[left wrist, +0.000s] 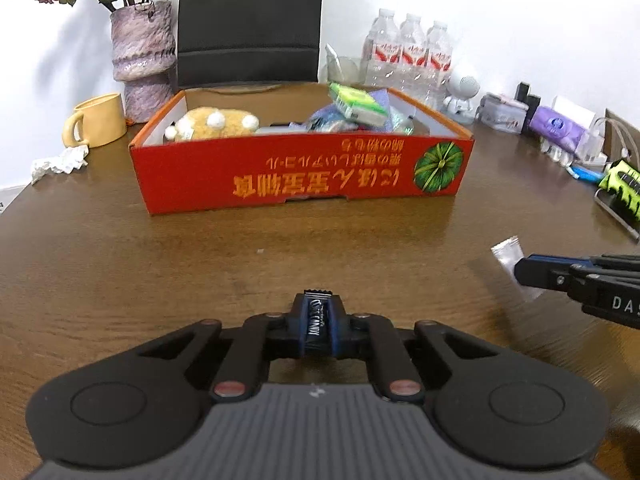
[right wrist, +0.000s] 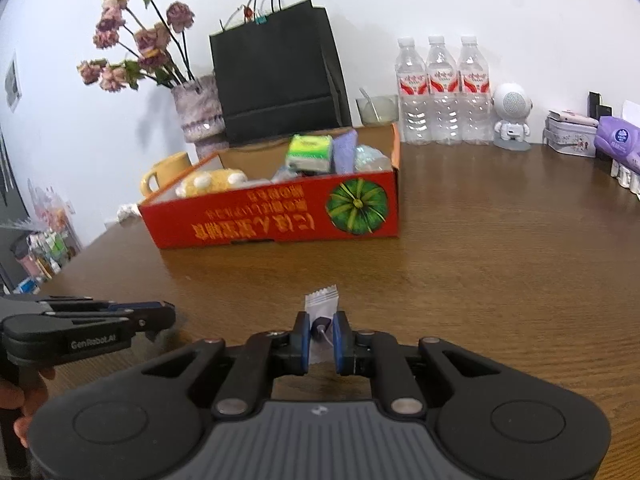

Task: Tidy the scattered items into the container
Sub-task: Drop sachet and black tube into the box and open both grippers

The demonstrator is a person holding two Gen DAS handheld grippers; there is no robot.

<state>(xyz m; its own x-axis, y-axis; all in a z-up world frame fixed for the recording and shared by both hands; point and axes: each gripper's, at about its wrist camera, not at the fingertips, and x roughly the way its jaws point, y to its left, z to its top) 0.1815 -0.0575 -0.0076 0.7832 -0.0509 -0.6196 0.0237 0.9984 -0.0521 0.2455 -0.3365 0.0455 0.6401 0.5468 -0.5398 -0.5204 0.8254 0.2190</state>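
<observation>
A red cardboard box [left wrist: 280, 172] stands at the back of the brown table and holds a yellow plush toy [left wrist: 218, 123], a green packet [left wrist: 358, 102] and other small items. My left gripper [left wrist: 317, 312] is shut on a dark candy wrapper [left wrist: 316, 326], low over the table in front of the box. In the right wrist view my right gripper [right wrist: 321, 330] is shut on a clear white sachet [right wrist: 322, 300] with a dark piece inside. That sachet [left wrist: 508, 254] and the right gripper [left wrist: 532, 274] also show at the right of the left wrist view. The box [right wrist: 280, 220] lies ahead and to the left.
Behind the box stand a vase [left wrist: 142, 56] of dried flowers, a yellow mug [left wrist: 98, 120], a black bag [right wrist: 276, 76], three water bottles [right wrist: 442, 92] and a white robot figure [right wrist: 512, 120]. A crumpled tissue [left wrist: 60, 162] lies left. Purple tissue packs [left wrist: 558, 128] and a tin [right wrist: 570, 136] sit right.
</observation>
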